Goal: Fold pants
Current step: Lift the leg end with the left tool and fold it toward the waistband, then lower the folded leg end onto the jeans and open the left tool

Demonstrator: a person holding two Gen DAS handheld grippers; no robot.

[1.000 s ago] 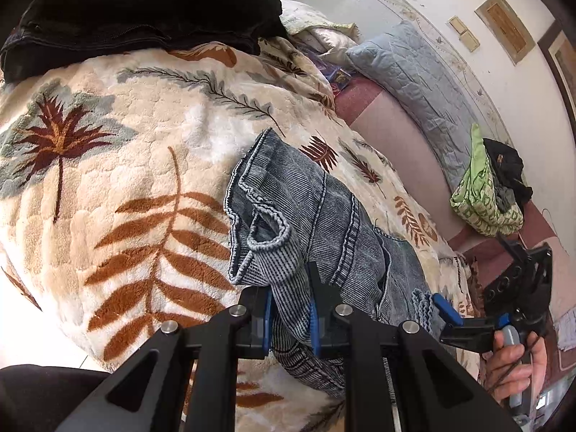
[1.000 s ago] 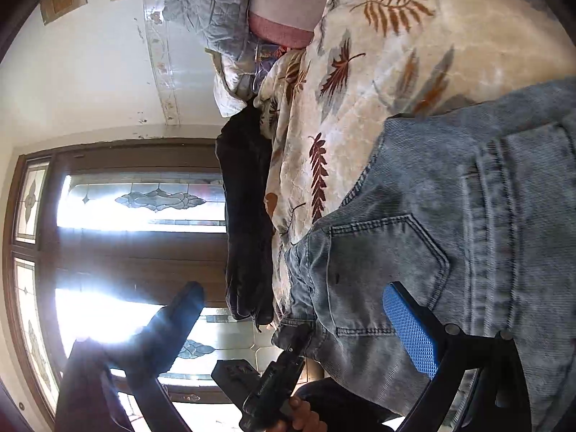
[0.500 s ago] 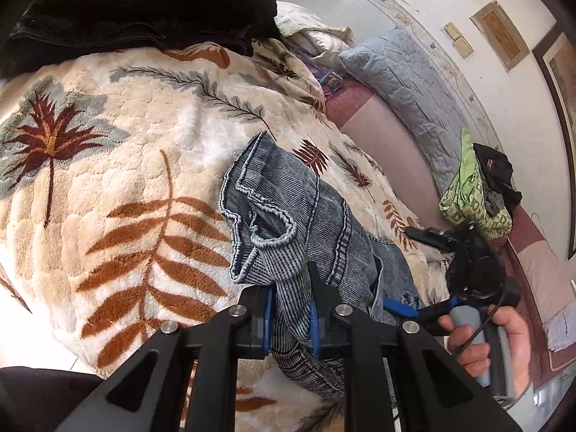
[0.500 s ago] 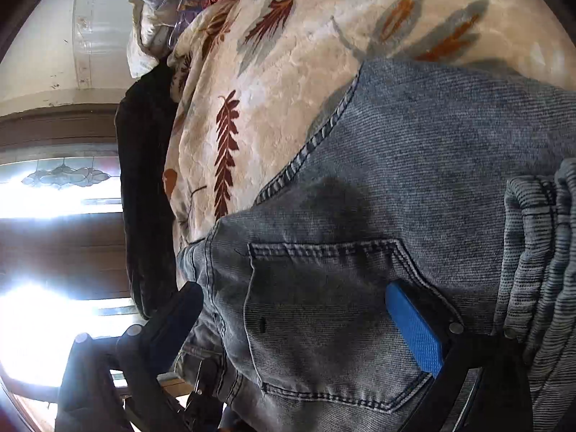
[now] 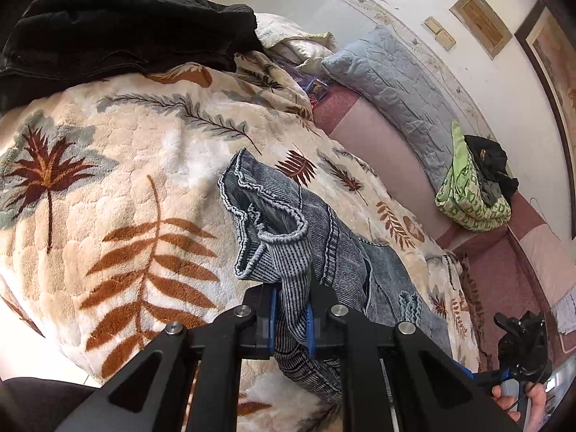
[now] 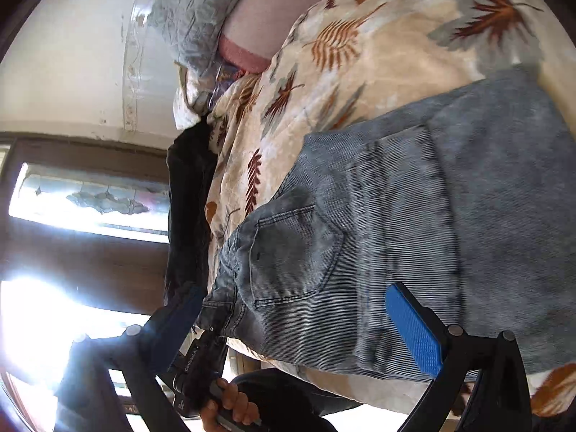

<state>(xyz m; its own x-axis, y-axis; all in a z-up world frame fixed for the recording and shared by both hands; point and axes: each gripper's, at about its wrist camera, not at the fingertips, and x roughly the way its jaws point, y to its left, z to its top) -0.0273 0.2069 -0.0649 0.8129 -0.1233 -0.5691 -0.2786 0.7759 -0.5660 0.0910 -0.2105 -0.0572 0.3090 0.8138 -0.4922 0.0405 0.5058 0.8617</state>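
Grey-blue jeans point(image 5: 334, 248) lie folded on a cream leaf-print blanket point(image 5: 126, 180). My left gripper point(image 5: 291, 309) has a bunched, ribbed edge of the jeans between its blue pads; its jaws are closing and press on the cloth, lifting it a little. In the right wrist view the jeans point(image 6: 396, 234) show a back pocket. My right gripper point(image 6: 293, 293) hovers over them with its jaws wide open and nothing between them. The left wrist view shows the right gripper point(image 5: 518, 342) at the lower right, off the jeans, with a hand point(image 5: 532, 403) on it.
A black garment point(image 5: 126, 32) lies on the far end of the blanket. A grey quilted pillow point(image 5: 396, 82) and a green bag point(image 5: 468, 194) of clothes sit along the wall side. A bright window point(image 6: 90, 198) lies beyond the bed's edge.
The right gripper reached in close to the jeans half a second ago and has since drawn back off them. The left gripper kept its hold on the bunched edge.
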